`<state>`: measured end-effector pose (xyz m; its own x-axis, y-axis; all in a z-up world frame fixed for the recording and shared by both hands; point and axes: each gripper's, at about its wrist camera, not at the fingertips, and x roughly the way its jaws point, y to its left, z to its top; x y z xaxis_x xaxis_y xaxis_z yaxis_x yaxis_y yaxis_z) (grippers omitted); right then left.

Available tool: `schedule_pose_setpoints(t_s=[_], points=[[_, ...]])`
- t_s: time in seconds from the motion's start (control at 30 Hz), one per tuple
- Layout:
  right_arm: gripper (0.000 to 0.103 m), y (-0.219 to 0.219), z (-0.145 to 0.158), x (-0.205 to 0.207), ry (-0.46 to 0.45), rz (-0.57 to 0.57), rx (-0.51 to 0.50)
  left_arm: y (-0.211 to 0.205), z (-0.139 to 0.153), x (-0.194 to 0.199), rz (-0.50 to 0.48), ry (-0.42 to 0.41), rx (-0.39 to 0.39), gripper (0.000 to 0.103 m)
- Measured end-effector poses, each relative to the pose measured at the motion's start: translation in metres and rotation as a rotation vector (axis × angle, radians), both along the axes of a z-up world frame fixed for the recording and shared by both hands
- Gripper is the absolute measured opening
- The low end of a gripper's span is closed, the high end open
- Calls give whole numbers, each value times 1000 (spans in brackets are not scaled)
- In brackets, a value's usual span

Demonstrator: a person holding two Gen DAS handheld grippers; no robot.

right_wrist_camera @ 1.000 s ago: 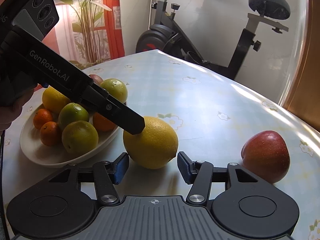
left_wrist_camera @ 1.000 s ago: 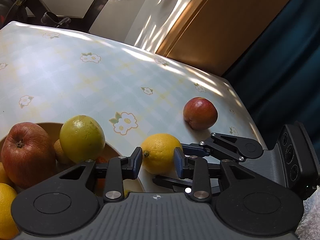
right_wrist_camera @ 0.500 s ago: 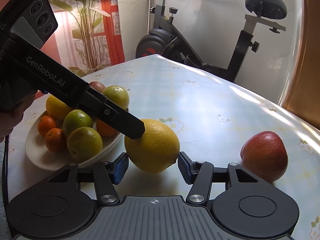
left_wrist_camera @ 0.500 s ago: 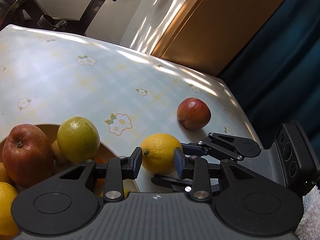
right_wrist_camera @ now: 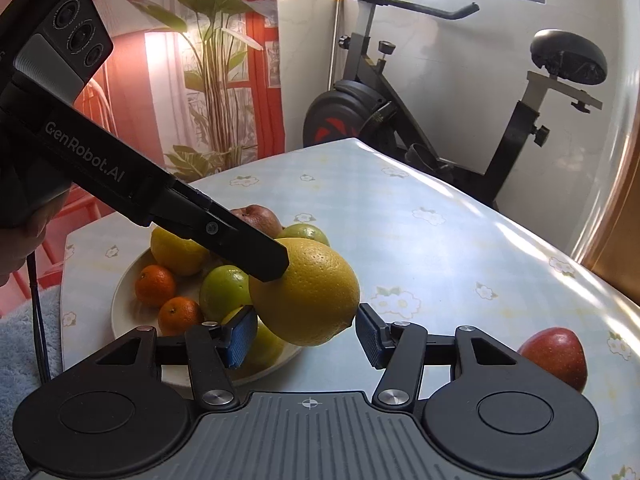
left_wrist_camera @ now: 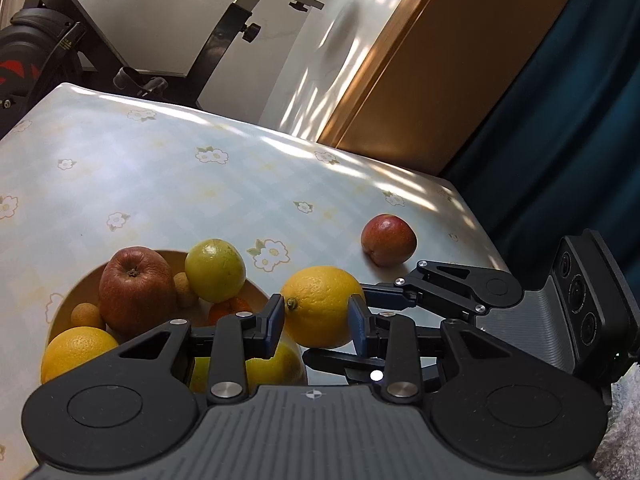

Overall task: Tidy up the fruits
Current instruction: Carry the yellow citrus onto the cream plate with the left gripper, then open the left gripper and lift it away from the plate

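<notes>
Left wrist view, left to right. Plate [left_wrist_camera: 66,300] at lower left on the flowered tablecloth [left_wrist_camera: 160,168], piled with fruit: a yellow orange [left_wrist_camera: 76,350] at the near rim, a wrinkled red apple [left_wrist_camera: 136,290], two small tan round fruits, a green citrus [left_wrist_camera: 215,270], a bit of a mandarin behind the finger. Left gripper [left_wrist_camera: 316,318] clenched on a big yellow orange [left_wrist_camera: 320,306]; both blue pads press its sides, stem end toward the left pad. The orange sits above the plate's right rim, clear of the cloth. Right of it, the right gripper's black linkage reaches in from the right, fingers near the same orange. Beyond, a second red apple [left_wrist_camera: 388,239] lies alone on the cloth near the table's far right edge. Exercise bike [left_wrist_camera: 48,52] behind the table.

Right wrist view, left to right. A hand at the left edge grips the left tool's black body, which slants down to the orange [right_wrist_camera: 308,296]. Plate [right_wrist_camera: 120,320] underneath holds two mandarins [right_wrist_camera: 155,285], a lemon-yellow fruit, green citrus [right_wrist_camera: 224,292], and the dark apple at the back. Right gripper [right_wrist_camera: 306,336] brackets the orange from below: left pad appears to touch the skin, right pad sits just beside it with a sliver of gap. Cannot tell whether it truly squeezes. Lone apple [right_wrist_camera: 554,354] on the cloth at far right, well apart from the plate.
</notes>
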<state>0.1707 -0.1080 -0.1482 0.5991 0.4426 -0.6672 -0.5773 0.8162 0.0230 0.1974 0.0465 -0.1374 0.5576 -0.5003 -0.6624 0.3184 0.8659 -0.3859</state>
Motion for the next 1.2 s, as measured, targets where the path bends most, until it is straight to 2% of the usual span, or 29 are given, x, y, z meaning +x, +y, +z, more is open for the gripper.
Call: schedule_pose_setpoints(t_s=[0.3, 0.57, 0.77, 0.93, 1.03, 1.2], points=[[51, 54, 4, 7, 31, 50, 17, 50, 8, -19, 69, -4, 8, 37], [51, 101, 2, 24, 50, 113, -24, 96, 6, -28, 139, 1, -12, 37], [51, 113, -6, 33, 67, 105, -62, 102, -5, -15, 156, 16, -21, 36], [51, 109, -8, 35, 81, 99, -47, 103, -6, -13, 168, 6, -31, 37], [51, 111, -11, 33, 89, 110, -81, 99, -6, -15, 179, -1, -1, 36], [52, 107, -9, 29, 83, 101, -71, 99, -5, -19, 191, -3, 31, 36]])
